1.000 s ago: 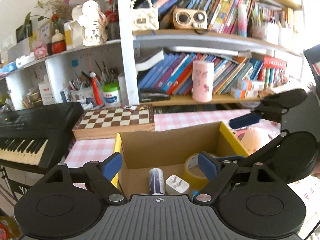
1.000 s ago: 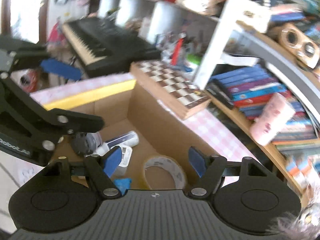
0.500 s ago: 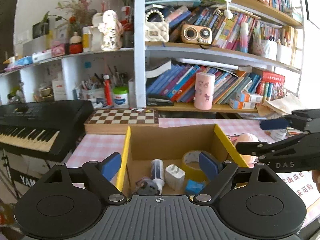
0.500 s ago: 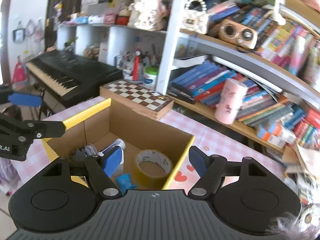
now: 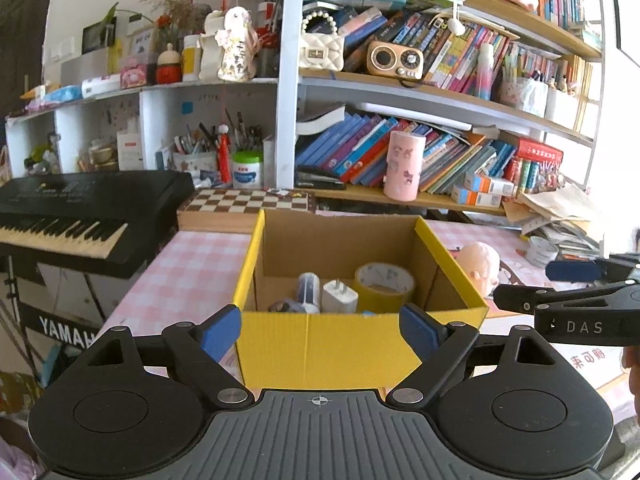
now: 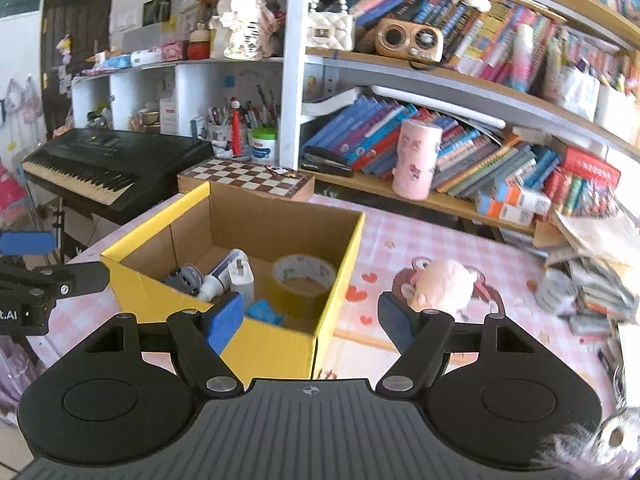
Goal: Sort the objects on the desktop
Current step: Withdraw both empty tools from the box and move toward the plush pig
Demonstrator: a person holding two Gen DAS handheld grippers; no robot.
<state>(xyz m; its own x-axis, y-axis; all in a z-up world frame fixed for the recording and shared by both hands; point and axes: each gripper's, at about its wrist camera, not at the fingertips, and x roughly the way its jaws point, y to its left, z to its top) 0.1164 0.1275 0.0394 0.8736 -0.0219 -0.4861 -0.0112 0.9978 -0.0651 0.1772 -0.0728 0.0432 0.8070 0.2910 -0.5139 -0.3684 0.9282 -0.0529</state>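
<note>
- The left gripper [image 5: 320, 326] has its jaws spread wide and holds nothing; the right gripper [image 6: 310, 316] is likewise wide apart and empty.
- The yellow open-topped cardboard box [image 5: 360, 340] sits on the pink checked tablecloth [image 5: 188, 268], at 12 o'clock from the left gripper.
- Its near wall hides a small blue item [image 6: 262, 312] from the left view; a grey object [image 6: 182, 278] at 9 o'clock inside is hard to identify.
- Inside lie a yellow tape roll [image 5: 384, 286], white plug adapter [image 5: 339, 297] and white tube [image 5: 308, 286].
- A pink plush toy [image 6: 444, 284] lies at 3 o'clock outside.
- Both grippers have pulled back from the box since a second ago.
</note>
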